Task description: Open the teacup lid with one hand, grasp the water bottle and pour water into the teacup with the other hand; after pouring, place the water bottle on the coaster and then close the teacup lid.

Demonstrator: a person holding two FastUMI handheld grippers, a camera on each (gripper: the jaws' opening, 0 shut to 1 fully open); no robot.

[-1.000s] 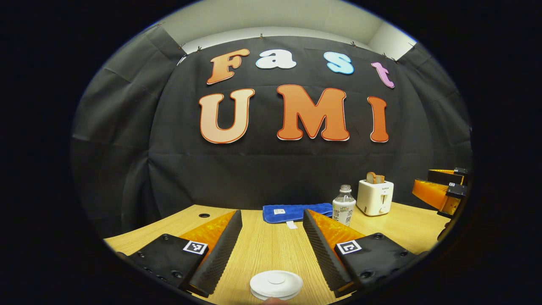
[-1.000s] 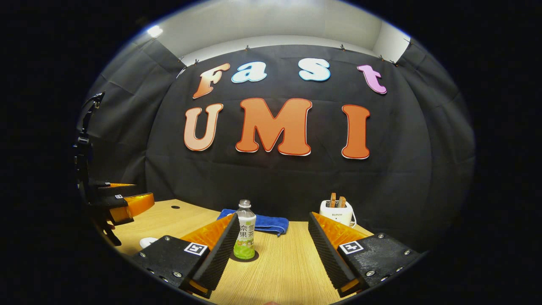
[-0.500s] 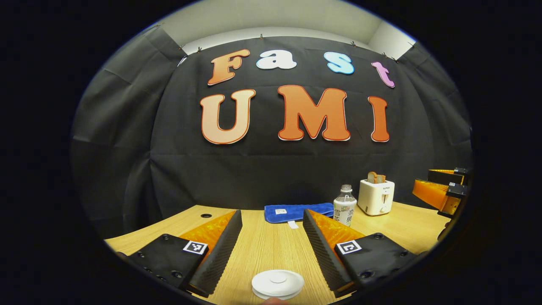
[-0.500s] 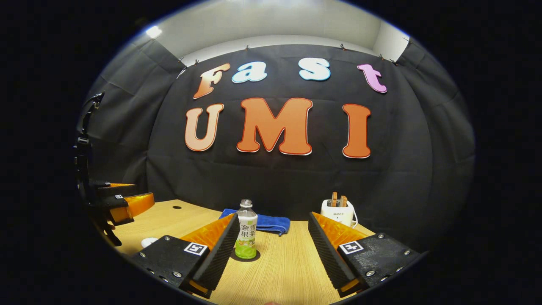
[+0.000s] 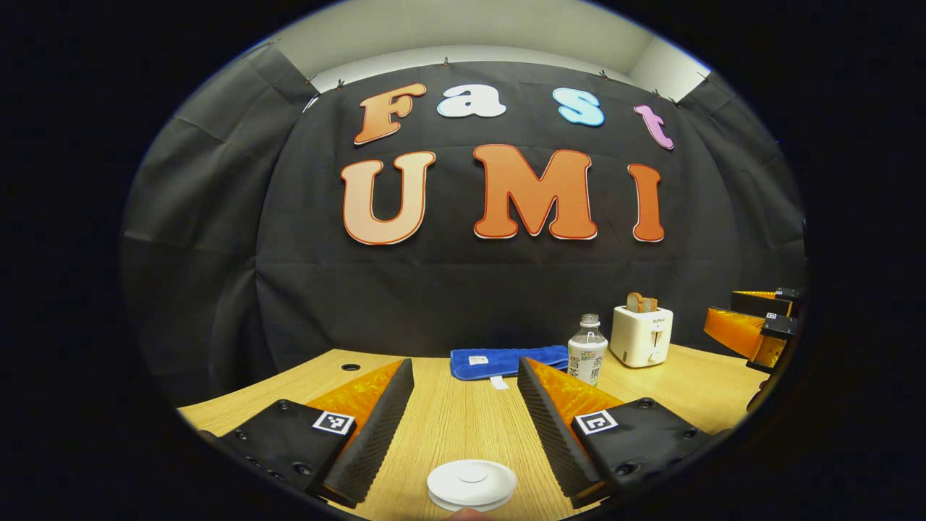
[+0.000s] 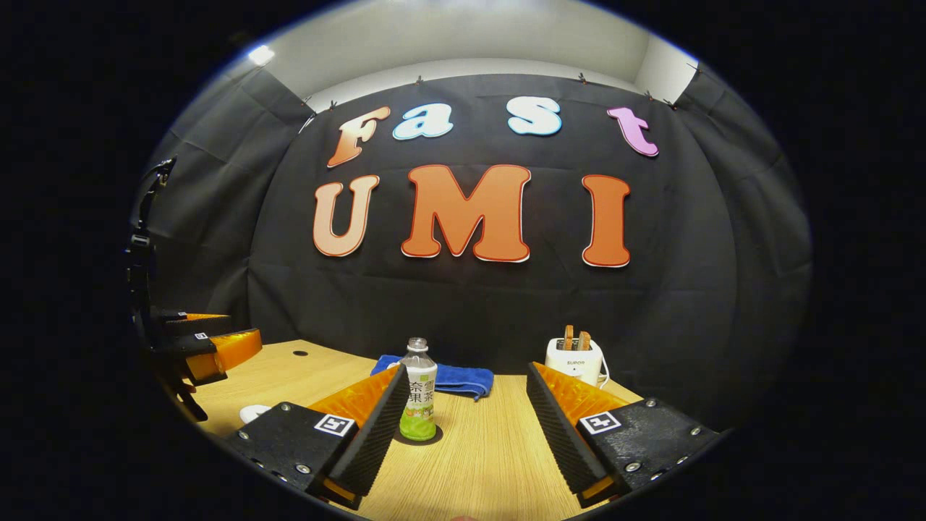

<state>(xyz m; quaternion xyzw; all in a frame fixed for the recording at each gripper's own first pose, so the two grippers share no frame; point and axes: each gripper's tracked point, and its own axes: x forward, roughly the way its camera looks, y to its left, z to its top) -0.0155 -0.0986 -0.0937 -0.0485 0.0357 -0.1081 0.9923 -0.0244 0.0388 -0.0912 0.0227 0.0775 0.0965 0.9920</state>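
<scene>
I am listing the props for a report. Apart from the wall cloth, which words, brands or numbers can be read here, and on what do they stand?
Water bottle label: printed characters, too small to read with certainty.
Toaster front: a short brand mark, too small to read.
Blue towel tag: blurred, unreadable.
Square markers: coded patterns, no words.

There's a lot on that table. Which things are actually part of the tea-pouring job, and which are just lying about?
Part of the job:
- teacup lid
- water bottle
- dark coaster under the bottle
- left gripper
- right gripper

Just lying about:
- blue towel
- toaster with bread in it
</scene>
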